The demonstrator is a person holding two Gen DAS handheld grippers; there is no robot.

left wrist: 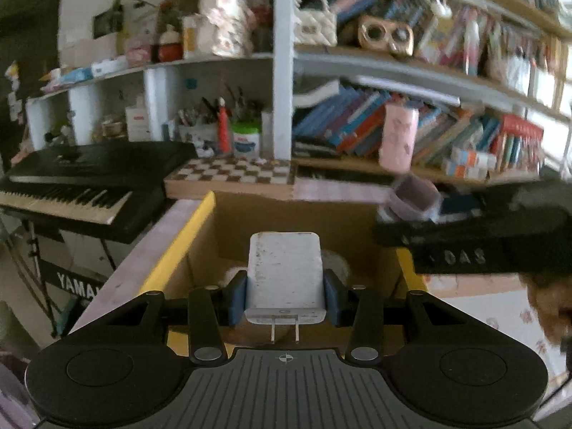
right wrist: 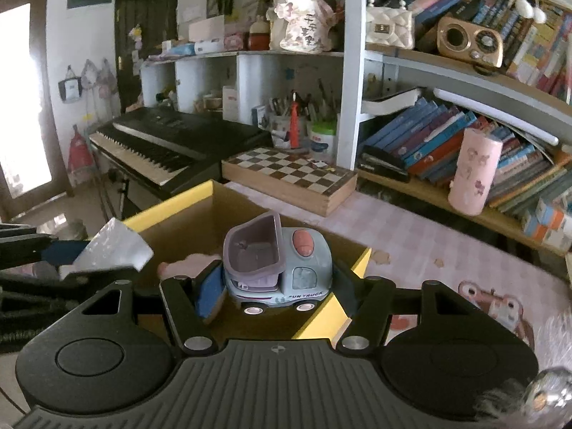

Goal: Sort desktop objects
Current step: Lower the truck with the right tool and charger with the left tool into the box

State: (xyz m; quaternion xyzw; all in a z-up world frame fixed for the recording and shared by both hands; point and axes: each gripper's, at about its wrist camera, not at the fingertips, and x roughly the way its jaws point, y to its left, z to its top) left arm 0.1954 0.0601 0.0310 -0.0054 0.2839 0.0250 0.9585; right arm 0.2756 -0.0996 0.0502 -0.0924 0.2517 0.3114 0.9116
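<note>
Setting: pink patterned desk (right wrist: 422, 236) backed by crowded white bookshelves (right wrist: 447, 71), seen from two hand-held grippers.
Left gripper (left wrist: 285, 293): its blue pads (left wrist: 237, 298) are clamped on the two sides of a white charger.
White charger (left wrist: 285, 279): upright between the pads, two metal prongs pointing back toward the camera, scuffed face pointing ahead.
Charger's place: held above the open cardboard box (left wrist: 286, 225), which lies straight ahead of and below the left gripper.
Right gripper (right wrist: 275, 286): closed on a toy truck, one blue pad (right wrist: 211, 295) pressed on its left side; the other pad is dark and partly hidden behind the cab.
Toy truck (right wrist: 277, 266): pale blue cab lettered FUN TRUCK, lilac tipper bed, pink wheels, side-on to the camera.
Truck's place: held over the near right edge of the same box (right wrist: 329, 307), whose flaps are yellow.
Across views: from the left camera the right gripper (left wrist: 464, 236) appears blurred at the right; from the right camera the charger (right wrist: 114, 246) shows at the left.
Beyond the box: wooden chessboard (right wrist: 289, 175) lies ahead on the desk.
Ahead and left: black keyboard piano (right wrist: 168, 146) stands beside the desk.
Ahead and right: pink cylinder (right wrist: 473, 175) stands upright before leaning books (right wrist: 422, 143).
</note>
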